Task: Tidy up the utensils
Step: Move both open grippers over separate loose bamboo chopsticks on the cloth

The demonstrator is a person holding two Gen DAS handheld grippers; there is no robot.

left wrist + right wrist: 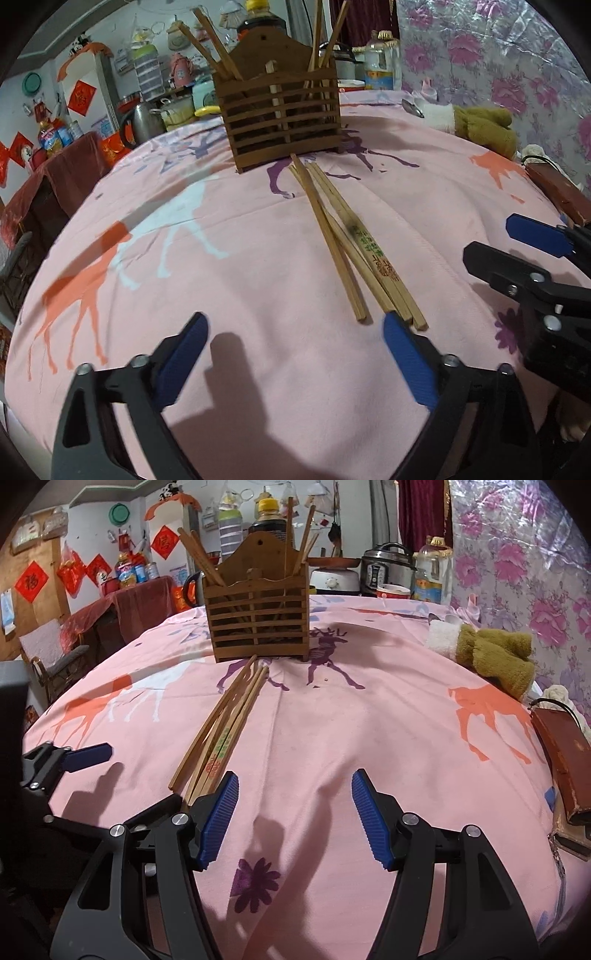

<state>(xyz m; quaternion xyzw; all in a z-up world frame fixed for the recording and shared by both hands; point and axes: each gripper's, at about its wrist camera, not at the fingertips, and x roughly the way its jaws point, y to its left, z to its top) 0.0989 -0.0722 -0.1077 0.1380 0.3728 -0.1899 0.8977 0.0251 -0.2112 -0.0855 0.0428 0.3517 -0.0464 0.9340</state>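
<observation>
Wooden chopsticks lie in a loose bundle on the pink cloth that covers the desk, in the middle of the left wrist frame. We count about four of them, but they overlap, so we cannot be sure. Their far tips almost touch the foot of the slatted wooden holder, which stands upright in the upper middle of the frame and already has several chopsticks standing in its compartments.

We judge that the step in hand is the pick-up of these loose chopsticks, not yet begun. Our left tongs are spread wide and hold nothing; the right pad sits just beside the near ends of the bundle, at the lower right of centre. Our right tongs are also spread and empty, and in the right wrist view the bundle lies to the left of them, its near ends just beside the left pad.

The long axis of the bundle runs from the near ends by the tongs away toward the holder, so the sticks point at the holder, with one lying slightly crossed over the others. We think the next move calls for closing one pair of tongs across this axis near the thick ends, then tilting the sticks upright over a compartment.
</observation>
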